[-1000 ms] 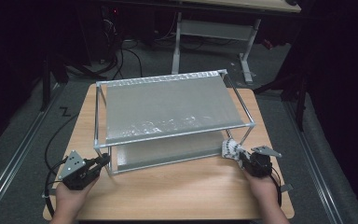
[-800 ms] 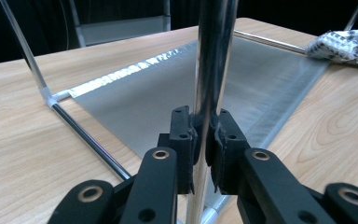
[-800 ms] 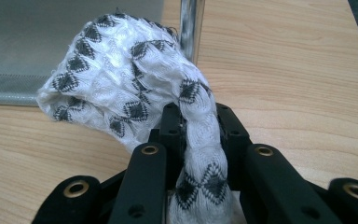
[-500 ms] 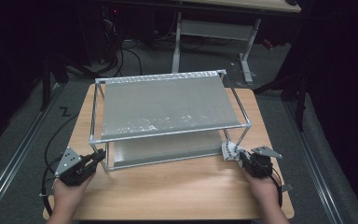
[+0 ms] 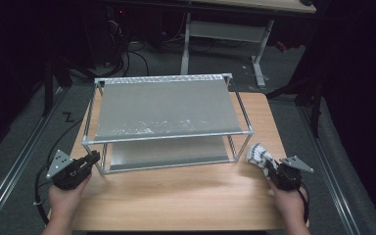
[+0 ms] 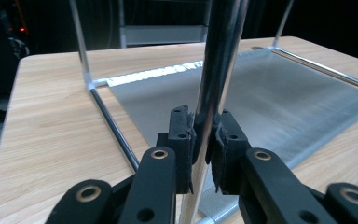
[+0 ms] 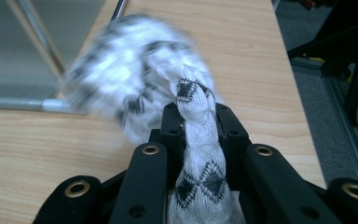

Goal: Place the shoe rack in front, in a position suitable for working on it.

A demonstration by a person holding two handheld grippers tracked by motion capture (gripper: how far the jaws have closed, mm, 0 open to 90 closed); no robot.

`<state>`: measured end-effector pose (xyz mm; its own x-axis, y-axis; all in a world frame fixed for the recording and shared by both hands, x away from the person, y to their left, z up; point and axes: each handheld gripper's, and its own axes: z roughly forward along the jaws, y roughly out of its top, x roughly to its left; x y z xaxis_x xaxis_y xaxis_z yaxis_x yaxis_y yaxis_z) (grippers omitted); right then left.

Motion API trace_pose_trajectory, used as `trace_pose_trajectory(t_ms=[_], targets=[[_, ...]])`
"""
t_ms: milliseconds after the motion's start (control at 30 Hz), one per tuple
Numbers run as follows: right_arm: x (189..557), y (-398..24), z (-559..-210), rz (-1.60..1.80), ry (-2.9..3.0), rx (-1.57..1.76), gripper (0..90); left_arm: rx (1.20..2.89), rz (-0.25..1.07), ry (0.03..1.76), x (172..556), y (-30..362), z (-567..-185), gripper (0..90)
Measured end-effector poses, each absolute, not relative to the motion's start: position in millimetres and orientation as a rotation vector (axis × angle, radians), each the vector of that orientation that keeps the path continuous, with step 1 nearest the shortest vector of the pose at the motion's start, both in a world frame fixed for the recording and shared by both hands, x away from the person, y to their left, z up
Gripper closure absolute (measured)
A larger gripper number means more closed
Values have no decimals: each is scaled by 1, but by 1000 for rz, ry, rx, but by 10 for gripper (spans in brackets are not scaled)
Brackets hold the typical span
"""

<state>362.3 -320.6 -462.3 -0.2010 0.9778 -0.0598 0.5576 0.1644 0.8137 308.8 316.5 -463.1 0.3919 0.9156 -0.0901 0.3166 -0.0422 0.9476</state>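
Rack (image 5: 166,110) sits mid-tabletop (image 5: 176,200), long axis running left to right across the person's view, two grey shelves one above the other in a thin metal frame; the near long edge faces the person, the far edge lies close to the tabletop's back edge. Left gripper (image 5: 94,157) at the rack's near left corner, its jaws clamped on the upright post (image 6: 214,74) there; in the left gripper view the pads press the shiny tube from both sides, the post rising straight up between them. Right gripper (image 5: 268,165) just off the rack's near right corner, closed tight on a cloth (image 5: 257,154), white with a dark diamond pattern. The cloth is bunched; a twisted tail runs back between the jaws along the gripper's own line, and the loose bulk balloons out ahead of the tips, toward the rack's corner. In the right gripper view (image 7: 196,116) the bulk is blurred. Whether the cloth touches the frame I cannot tell. Open room: a broad bare strip of tabletop between the rack's near edge and the person, spanning both hands. A narrower bare margin to the right of the rack, then the tabletop's right edge. Left margin slimmer still. Floor (image 5: 24,147) beyond both sides.
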Motion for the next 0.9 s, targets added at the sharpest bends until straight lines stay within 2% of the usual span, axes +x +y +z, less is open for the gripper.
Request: trace_pose_trajectory(t_ms=[533, 900], targets=[[356, -302, -427, 993, 1743, 1319, 766, 1603, 757, 1152, 308, 316, -461, 806], [368, -280, -405, 1034, 1751, 1242, 765, 1602, 745, 1150, 308, 317, -461, 805]])
